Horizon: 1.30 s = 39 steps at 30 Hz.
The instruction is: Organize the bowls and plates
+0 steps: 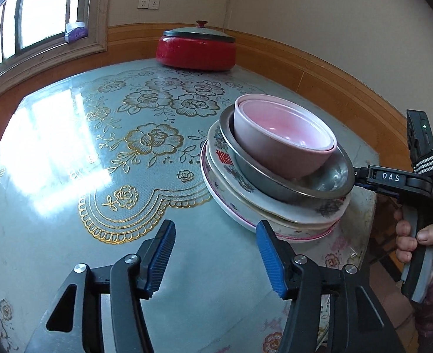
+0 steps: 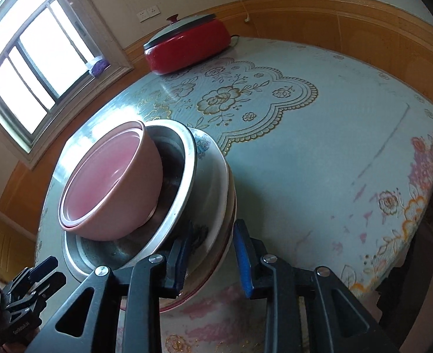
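A stack of flowered plates (image 1: 240, 188) stands near the table's right edge. On it sits a steel bowl (image 1: 331, 181) holding two nested pink bowls (image 1: 278, 144). My left gripper (image 1: 215, 225) hangs open over bare tablecloth just left of the stack, with nothing between its blue pads. In the right wrist view the plates' rim (image 2: 216, 182) lies between the jaws of my right gripper (image 2: 210, 236). One pad (image 2: 179, 260) is over the top plate and the other (image 2: 244, 261) is outside the edge, with a thin gap showing. The steel bowl (image 2: 176, 161) and pink bowls (image 2: 110, 188) tilt towards the window.
A red lidded pot (image 1: 195, 50) stands at the far side of the round table (image 1: 69, 153). A hand (image 1: 422, 241) holds the right gripper's handle beyond the table's right edge. The wood-panelled wall and a window run behind the table.
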### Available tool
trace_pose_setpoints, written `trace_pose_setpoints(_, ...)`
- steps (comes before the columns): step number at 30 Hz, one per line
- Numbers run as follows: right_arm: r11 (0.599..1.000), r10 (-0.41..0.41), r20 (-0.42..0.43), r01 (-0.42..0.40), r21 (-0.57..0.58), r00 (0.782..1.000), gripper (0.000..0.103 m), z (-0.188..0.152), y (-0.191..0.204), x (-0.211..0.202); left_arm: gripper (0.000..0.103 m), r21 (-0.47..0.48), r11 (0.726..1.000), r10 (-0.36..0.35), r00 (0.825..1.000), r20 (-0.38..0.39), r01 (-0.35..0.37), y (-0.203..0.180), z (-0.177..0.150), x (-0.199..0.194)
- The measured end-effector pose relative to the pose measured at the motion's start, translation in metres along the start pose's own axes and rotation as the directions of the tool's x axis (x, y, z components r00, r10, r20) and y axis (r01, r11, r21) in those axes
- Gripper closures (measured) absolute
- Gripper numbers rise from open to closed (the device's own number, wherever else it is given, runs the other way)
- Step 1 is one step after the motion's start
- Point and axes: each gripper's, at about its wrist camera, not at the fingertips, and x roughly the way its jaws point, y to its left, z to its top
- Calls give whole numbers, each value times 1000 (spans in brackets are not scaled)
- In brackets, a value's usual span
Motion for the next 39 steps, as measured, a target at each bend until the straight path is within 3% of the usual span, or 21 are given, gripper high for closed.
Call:
trace_pose_setpoints(8, 994, -113, 78, 112, 21, 991, 68, -35, 25, -28, 42, 15, 999, -37, 999, -10, 37, 1, -2, 0)
trace_pose_setpoints(15, 992, -127, 91, 125, 33, 988, 65, -55, 39, -35, 40, 40, 997, -62, 998, -10, 62, -4, -4, -2)
trace_pose_setpoints(24, 990, -134, 49, 132, 40, 990, 65, -72, 43, -34, 40, 50, 996, -76, 996, -35, 78, -4, -10, -2)
trace_pose_setpoints(32, 986, -161, 65, 158, 54, 985, 65, -60, 38, -43, 40, 20, 996, -83, 996, -23, 84, 1, -11, -5)
trace_pose_setpoints(35, 979, -203, 78, 205, -8, 976, 65, -59, 48, -43, 39, 19, 998, -63, 998, -16, 63, -1, -9, -5)
trace_pose_setpoints(39, 984, -173, 48, 175, -42, 984, 65, -69, 61, -34, 35, 20, 999, -38, 999, -3, 38, -7, -7, -6)
